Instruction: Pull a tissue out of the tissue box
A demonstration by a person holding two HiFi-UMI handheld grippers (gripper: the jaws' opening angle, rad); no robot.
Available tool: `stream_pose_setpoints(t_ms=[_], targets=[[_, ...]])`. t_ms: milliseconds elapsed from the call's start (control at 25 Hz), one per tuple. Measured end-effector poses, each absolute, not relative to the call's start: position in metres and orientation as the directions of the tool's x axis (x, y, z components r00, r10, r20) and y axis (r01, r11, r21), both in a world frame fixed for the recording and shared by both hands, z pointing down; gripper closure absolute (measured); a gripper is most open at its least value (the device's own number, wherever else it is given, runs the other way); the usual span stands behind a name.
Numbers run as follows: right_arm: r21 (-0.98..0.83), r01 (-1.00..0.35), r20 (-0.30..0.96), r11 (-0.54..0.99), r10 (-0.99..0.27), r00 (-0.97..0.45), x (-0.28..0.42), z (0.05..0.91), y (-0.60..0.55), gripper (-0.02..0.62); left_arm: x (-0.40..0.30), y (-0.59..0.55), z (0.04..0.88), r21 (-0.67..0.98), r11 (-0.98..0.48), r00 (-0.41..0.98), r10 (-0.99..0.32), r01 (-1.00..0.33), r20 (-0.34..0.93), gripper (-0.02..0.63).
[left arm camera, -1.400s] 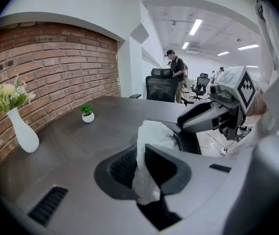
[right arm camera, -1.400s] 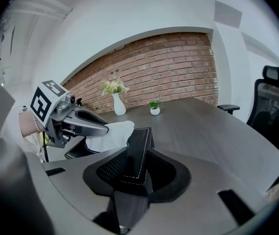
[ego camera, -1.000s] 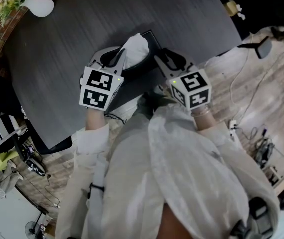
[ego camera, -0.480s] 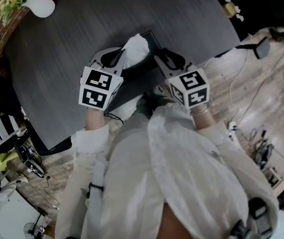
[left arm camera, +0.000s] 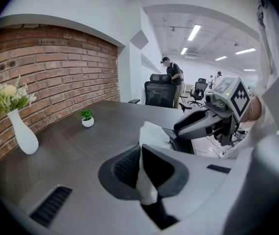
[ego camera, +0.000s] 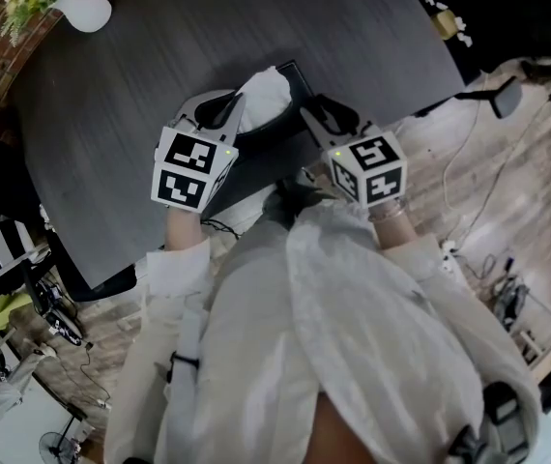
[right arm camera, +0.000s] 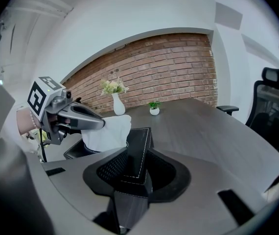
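**Q:** How are the arms posed?
**A:** Both sleeved forearms reach over the dark table (ego camera: 111, 95). The tools tilt downward and converge on the black tissue box (right arm camera: 138, 141) near the table's front edge.

**Q:** And the tongs?
**A:** The left gripper (ego camera: 237, 107) has its jaws pressed together, pinching the white tissue (left arm camera: 151, 131) that stands up from the box. The right gripper (ego camera: 309, 116) has its jaws clamped on a wall of the box, just beside the tissue.

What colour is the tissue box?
The tissue box is black, clearest in the right gripper view.
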State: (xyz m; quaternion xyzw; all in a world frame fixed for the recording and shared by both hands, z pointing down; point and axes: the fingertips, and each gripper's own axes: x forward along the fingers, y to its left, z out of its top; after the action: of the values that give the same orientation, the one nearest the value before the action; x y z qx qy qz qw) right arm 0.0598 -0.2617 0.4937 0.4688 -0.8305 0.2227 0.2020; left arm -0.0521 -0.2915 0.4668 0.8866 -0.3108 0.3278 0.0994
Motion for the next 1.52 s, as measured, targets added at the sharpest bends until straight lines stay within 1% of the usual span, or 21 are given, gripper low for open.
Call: stream_pose_setpoints(t_ms=[480,1040,1520], targets=[[-0.184,-0.861,0.558,0.475,-0.670,-0.489,0.059,0.495,-0.262,0.485,-0.054,-0.294,0.454,-0.014,-0.779,0.607,-0.499,-0.626,0.618,0.597],[-0.169,-0.855,0.570,0.490,-0.659,-0.491,0.059,0.496,-0.261,0.485,-0.053,-0.303,0.430,-0.016,-0.750,0.624,-0.561,-0.661,0.544,0.597],[-0.170,-0.853,0.574,0.494,-0.654,-0.493,0.059,0.496,-0.263,0.485,-0.059,-0.312,0.423,-0.024,-0.748,0.623,-0.571,-0.664,0.535,0.597]])
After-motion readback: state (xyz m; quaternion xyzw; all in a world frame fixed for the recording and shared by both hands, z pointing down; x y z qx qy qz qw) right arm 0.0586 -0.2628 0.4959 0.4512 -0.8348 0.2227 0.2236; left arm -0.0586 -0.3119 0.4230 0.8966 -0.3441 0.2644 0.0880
